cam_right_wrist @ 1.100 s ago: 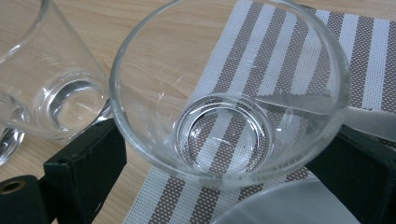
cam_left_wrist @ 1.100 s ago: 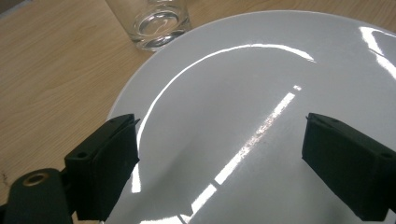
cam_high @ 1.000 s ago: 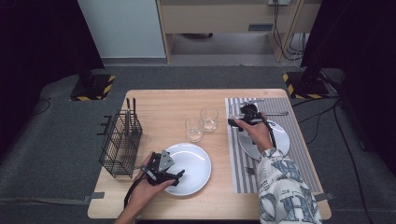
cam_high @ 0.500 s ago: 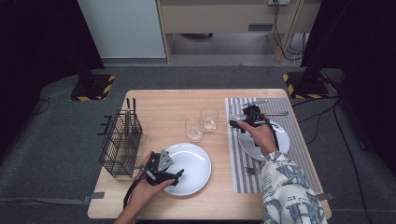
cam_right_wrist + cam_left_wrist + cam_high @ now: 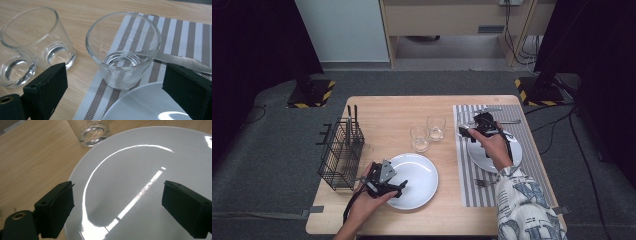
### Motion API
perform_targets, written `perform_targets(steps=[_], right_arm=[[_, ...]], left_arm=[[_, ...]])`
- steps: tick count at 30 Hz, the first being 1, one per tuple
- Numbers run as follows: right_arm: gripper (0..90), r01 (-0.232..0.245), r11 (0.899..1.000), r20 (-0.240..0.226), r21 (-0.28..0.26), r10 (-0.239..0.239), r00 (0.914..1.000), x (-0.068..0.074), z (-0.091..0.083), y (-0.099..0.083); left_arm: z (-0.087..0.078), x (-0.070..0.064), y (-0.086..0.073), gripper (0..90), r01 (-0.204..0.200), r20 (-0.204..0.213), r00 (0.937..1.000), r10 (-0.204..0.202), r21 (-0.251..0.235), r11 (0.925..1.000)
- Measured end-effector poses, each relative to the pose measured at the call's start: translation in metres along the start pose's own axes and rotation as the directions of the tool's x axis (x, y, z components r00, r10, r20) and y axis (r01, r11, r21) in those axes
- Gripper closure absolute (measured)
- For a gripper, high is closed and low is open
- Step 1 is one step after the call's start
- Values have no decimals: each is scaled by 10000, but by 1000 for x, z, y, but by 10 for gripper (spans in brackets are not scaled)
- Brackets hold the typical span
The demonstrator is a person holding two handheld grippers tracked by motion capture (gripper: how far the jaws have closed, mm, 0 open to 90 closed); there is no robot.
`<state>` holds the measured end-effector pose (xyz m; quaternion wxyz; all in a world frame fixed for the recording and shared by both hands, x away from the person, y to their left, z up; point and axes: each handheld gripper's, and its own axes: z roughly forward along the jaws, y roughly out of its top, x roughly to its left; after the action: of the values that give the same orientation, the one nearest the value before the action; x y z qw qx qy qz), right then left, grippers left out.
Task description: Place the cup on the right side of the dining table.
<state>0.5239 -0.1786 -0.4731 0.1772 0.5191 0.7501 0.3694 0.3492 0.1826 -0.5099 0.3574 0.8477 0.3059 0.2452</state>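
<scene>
Overhead, the wooden desk [image 5: 382, 107] carried a striped placemat [image 5: 532, 150] as the landmark. Well to the left of the placemat lay a white plate [image 5: 419, 180], with the left claw [image 5: 399, 186] over its near-left rim. A wire basket [image 5: 339, 150] stood farther left still. Two glasses [image 5: 428, 132] stood just off the placemat's left edge. On the placemat sat a second plate [image 5: 512, 152], and the right claw [image 5: 464, 131] hovered at its far-left corner; a fork [image 5: 482, 183] lay on its near part.

In the left gripper view, the left claw [image 5: 117, 202] was spread wide over the white plate [image 5: 140, 175], gripping nothing, with a glass [image 5: 91, 131] beyond the rim.

In the right gripper view, the right claw [image 5: 115, 97] stood wide apart, empty, facing a third glass [image 5: 123, 50] that stood on the placemat [image 5: 180, 32] at its left edge, just beyond the second plate [image 5: 150, 105].
</scene>
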Motion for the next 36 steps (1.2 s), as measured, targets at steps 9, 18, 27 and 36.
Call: perform_targets(steps=[9,18,27,36], right_arm=[[56,-101,9988,-169,-481,93,9998,3,-11,2],[54,100,9971,-211,-755,-116,9997,9,-23,4],[52,292,9950,-368,-955,-329,9988,19,-32,3],[49,431,9926,-510,-1133,-491,9975,29,-41,5]], left_arm=[[1,0,-1,99,-73,-44,10000,73,85,9999],[1,-1,-1,100,-123,-88,9999,124,92,9999],[1,-1,-1,99,-160,-88,9998,161,125,9998],[1,-1,-1,100,-164,-91,9998,165,156,9997]])
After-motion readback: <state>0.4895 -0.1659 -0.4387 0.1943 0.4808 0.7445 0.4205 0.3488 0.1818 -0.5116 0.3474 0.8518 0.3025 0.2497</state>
